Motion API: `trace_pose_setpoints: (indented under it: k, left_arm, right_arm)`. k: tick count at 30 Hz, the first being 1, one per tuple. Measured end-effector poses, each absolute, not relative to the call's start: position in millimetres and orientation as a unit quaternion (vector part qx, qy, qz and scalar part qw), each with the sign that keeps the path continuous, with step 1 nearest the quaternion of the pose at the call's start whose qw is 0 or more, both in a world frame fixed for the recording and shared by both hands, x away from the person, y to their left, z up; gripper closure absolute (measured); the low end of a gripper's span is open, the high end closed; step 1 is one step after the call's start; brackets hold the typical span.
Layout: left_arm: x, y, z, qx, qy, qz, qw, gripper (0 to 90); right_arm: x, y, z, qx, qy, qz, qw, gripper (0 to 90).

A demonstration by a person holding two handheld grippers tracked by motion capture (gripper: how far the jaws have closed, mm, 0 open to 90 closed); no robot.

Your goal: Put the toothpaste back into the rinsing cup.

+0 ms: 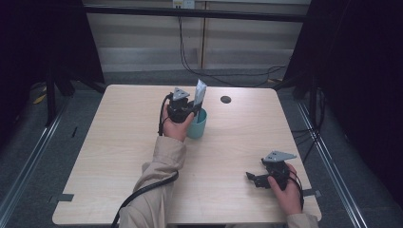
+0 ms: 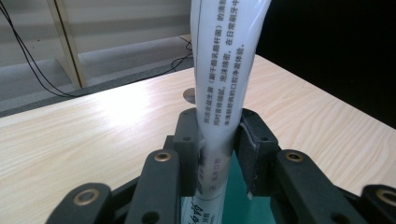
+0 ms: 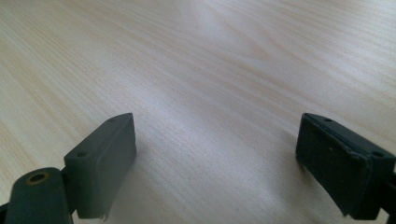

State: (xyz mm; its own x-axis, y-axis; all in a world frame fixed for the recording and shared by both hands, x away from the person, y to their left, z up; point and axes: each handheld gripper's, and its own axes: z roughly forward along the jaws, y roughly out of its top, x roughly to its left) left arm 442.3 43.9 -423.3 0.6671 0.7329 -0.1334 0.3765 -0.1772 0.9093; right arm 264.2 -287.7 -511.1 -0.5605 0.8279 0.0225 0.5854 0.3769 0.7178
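A white toothpaste tube (image 1: pixel 200 90) with printed text stands upright over a teal cup (image 1: pixel 197 124) near the table's middle back. My left gripper (image 1: pixel 189 110) is shut on the tube, just above the cup's rim. In the left gripper view the tube (image 2: pixel 224 70) rises between the two black jaws of my left gripper (image 2: pixel 215 149), and the teal of the cup (image 2: pixel 243 196) shows below. My right gripper (image 1: pixel 253 179) rests low at the front right of the table, open, with bare wood between its jaws (image 3: pixel 215 154).
The light wooden table (image 1: pixel 119 142) has a round dark cable hole (image 1: pixel 225 99) behind the cup. Black curtains hang at both sides, and cables trail down the back wall (image 1: pixel 185 52). A black cable runs from my left gripper along the sleeve (image 1: pixel 152 185).
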Motion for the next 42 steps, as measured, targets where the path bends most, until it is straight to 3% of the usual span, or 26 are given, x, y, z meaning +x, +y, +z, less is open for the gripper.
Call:
trace_pose_setpoints:
  k: [42]
  left_arm:
    - [427,71,-425,0.760,0.376,0.179,0.499,65.9]
  right_arm:
    - [264,-288,-511,0.435,0.811,0.350,0.174,11.6]
